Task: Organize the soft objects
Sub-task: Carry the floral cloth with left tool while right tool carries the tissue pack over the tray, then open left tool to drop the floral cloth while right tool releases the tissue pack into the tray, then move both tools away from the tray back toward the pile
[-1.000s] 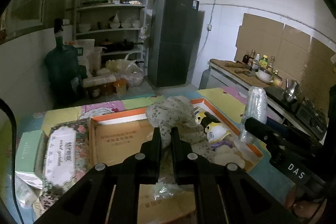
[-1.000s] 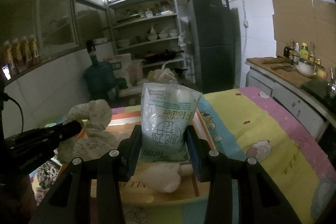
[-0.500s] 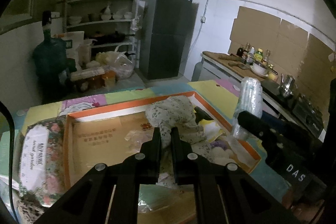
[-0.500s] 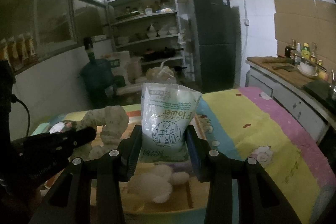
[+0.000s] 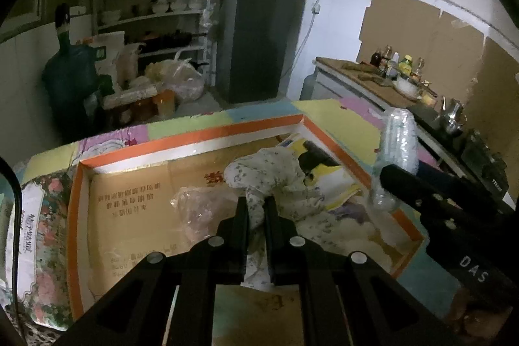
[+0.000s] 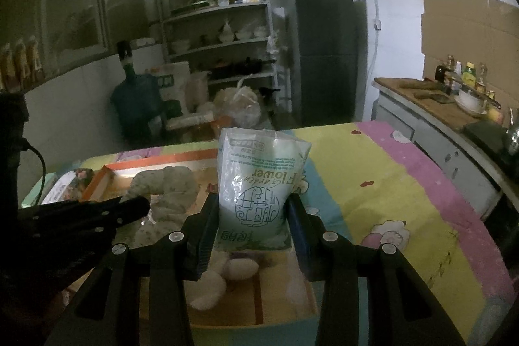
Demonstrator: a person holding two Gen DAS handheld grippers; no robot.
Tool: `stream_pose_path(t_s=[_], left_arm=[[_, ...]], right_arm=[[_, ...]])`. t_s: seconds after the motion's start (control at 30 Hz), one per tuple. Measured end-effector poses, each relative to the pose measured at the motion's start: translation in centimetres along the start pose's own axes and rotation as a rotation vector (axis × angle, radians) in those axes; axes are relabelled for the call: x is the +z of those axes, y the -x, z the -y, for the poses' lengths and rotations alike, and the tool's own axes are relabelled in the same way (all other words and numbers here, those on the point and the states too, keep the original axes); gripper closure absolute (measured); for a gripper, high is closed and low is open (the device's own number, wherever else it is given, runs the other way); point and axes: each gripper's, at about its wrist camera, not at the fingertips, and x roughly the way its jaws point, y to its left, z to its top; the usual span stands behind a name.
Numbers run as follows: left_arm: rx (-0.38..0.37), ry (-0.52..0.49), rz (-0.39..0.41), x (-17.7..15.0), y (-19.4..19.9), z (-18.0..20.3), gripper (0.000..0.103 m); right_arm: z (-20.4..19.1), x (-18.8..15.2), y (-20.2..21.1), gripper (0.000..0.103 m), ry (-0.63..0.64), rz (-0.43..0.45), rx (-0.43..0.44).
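Note:
My left gripper (image 5: 256,203) is shut on a pale floral cloth (image 5: 266,174), which droops onto the floor of a shallow cardboard box with an orange rim (image 5: 194,135). In the right wrist view the cloth (image 6: 165,187) bunches just past the left gripper (image 6: 142,205). My right gripper (image 6: 252,198) is shut on an upright plastic tissue pack (image 6: 256,180) printed "Garden Flower", held over the box's near right part. From the left wrist view that pack (image 5: 399,138) stands above the right gripper (image 5: 386,172). A white plush toy (image 6: 220,278) lies in the box under the pack.
A yellow-and-black soft item (image 5: 324,174) and a clear plastic bag (image 5: 201,206) lie in the box. A floral tissue pack (image 5: 35,232) sits left of it. The patterned tablecloth (image 6: 389,184) spreads to the right. A counter with bottles (image 6: 454,86), a fridge (image 6: 324,54) and shelves stand behind.
My left gripper has sunk forward with the cloth, which now rests low inside the box. The right gripper has come slightly down and forward, still gripping the pack.

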Motion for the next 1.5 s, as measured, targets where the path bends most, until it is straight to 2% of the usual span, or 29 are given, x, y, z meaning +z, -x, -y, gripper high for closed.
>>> stream_pose_path(t_s=[0.33,0.67,0.77,0.83,0.9,1.03,1.2,1.33,1.5], left_arm=[[0.051,0.015,-0.027,-0.1,-1.3,-0.9,0.094],[0.034,0.034,-0.05,-0.4,-1.9,-1.2,0.092],[0.038,0.035,-0.032,-0.3,-1.5,-1.1,0.075],[0.038,0.037,-0.017,-0.4,-1.2,-1.1,0.053],[0.048,0.04,-0.003,-0.3,-1.0,-1.1,0.045],[0.056,0.049,0.011,-0.3,-0.5,-1.2,0.045],[0.068,0.059,0.037,-0.1,0.3,-1.3,0.044],[0.071,0.065,0.06,0.1,1.1,-1.5,0.037],[0.072,0.063,0.093,0.3,2.4,-1.2,0.036]], right_arm=[[0.0,-0.6,-2.5,0.06,0.032,-0.085,0.035],[0.0,-0.6,-3.2,0.057,0.039,-0.095,0.049],[0.1,-0.6,-3.2,0.056,0.038,-0.088,0.05],[0.3,-0.6,-3.2,0.051,0.029,-0.086,0.059],[0.3,-0.7,-3.2,0.044,0.023,-0.086,0.059],[0.3,-0.6,-3.1,0.038,0.02,-0.077,0.053],[0.4,-0.5,-2.7,0.038,0.013,-0.063,0.049],[0.4,-0.3,-2.1,0.037,0.006,-0.043,0.041],[0.4,-0.3,-1.1,0.037,-0.003,-0.024,0.041]])
